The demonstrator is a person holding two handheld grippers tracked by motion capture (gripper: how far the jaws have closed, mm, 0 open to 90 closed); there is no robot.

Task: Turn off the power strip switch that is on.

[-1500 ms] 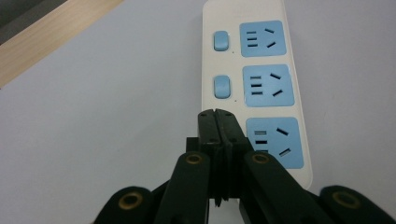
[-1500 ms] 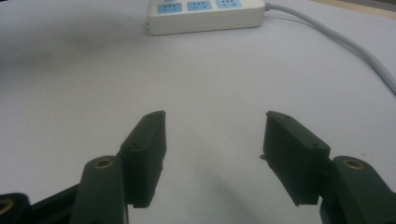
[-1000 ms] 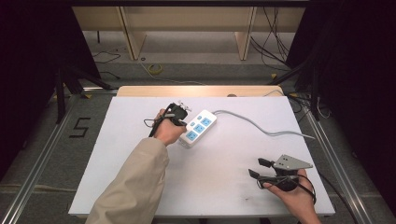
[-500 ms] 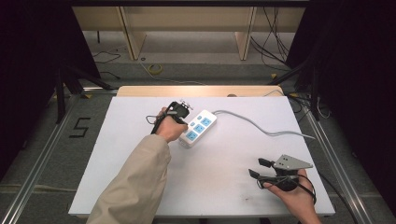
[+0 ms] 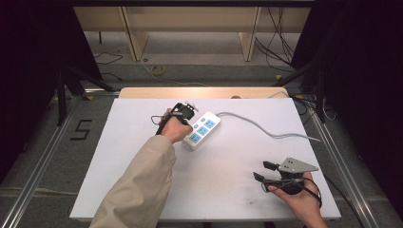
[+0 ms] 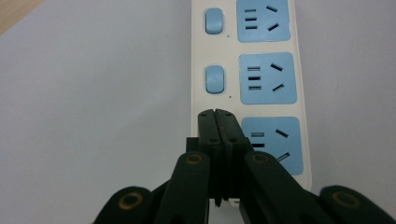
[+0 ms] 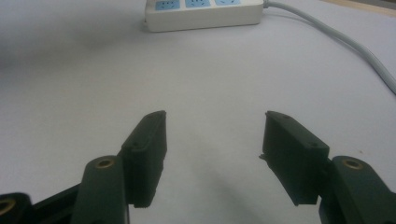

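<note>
White plastic with three blue sockets, the power strip (image 5: 201, 130) lies flat on the white tabletop (image 5: 223, 190), just left of the frame's centre in the high view. Its long axis runs diagonally, from lower left to upper right; the grey cable (image 5: 266, 128) leaves its upper-right end and trails toward the right edge. My left gripper (image 6: 217, 113) has its jaws pressed together, tips over the strip's switch row at its near end. My right gripper (image 7: 212, 140), lower right, holds its jaws wide with nothing between them.
</note>
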